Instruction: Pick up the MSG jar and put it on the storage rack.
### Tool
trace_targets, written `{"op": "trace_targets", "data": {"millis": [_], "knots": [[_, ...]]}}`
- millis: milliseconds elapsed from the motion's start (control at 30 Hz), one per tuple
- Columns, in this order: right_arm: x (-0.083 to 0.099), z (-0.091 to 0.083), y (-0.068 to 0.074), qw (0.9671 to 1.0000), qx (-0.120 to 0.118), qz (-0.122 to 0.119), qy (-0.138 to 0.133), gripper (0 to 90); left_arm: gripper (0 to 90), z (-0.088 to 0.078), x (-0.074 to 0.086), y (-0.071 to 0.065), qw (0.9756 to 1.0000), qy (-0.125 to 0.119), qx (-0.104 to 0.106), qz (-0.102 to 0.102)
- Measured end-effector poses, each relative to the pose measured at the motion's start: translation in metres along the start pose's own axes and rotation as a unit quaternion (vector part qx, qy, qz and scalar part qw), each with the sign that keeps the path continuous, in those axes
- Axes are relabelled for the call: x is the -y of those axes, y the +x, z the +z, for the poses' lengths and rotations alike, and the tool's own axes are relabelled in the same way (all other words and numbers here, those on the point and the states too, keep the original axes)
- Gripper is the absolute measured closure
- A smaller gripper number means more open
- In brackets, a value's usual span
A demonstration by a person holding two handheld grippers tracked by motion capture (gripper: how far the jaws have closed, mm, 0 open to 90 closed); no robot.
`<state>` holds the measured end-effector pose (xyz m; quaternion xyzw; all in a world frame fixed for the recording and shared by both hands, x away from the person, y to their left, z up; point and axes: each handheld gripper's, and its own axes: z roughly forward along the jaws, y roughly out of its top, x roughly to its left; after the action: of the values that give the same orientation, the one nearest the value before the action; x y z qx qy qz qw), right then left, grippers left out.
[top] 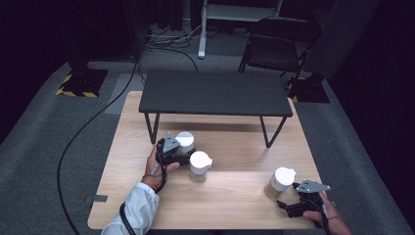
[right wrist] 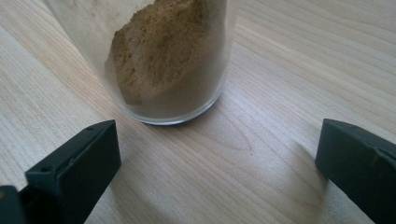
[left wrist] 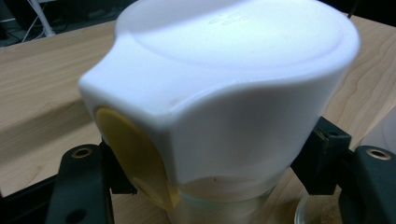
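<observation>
Your left tool grips a white-lidded jar, its black jaws pressed against the lid's two sides; a yellow flap sits on the lid's spout. A second lidded jar stands just beside it on the wooden table. Your right tool is spread wide, close to but not touching a third jar holding brown powder.
</observation>
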<state>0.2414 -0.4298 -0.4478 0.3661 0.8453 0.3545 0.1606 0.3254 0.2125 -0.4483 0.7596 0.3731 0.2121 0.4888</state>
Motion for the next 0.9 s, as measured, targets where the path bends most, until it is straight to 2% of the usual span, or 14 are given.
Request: {"op": "trace_targets", "data": {"millis": [433, 500, 567, 900], "knots": [[0.0, 0.0, 0.0, 1.0, 0.0, 0.0, 0.001, 0.0, 29.9, -0.009, -0.008, -0.001, 0.9999, -0.006, -0.009, 0.0], [0.0, 0.0, 0.0, 1.0, 0.0, 0.0, 0.0, 0.0, 29.9, -0.009, -0.01, -0.003, 0.9998, -0.003, -0.016, 0.004], [0.0, 0.0, 0.0, 1.0, 0.0, 0.0, 0.0, 0.0, 29.8, -0.011, -0.011, -0.002, 0.9998, -0.006, -0.016, 0.0], [0.0, 0.0, 0.0, 1.0, 0.0, 0.0, 0.0, 0.0, 29.8, -0.024, -0.026, -0.01, 0.9994, -0.011, -0.029, 0.015]]}}
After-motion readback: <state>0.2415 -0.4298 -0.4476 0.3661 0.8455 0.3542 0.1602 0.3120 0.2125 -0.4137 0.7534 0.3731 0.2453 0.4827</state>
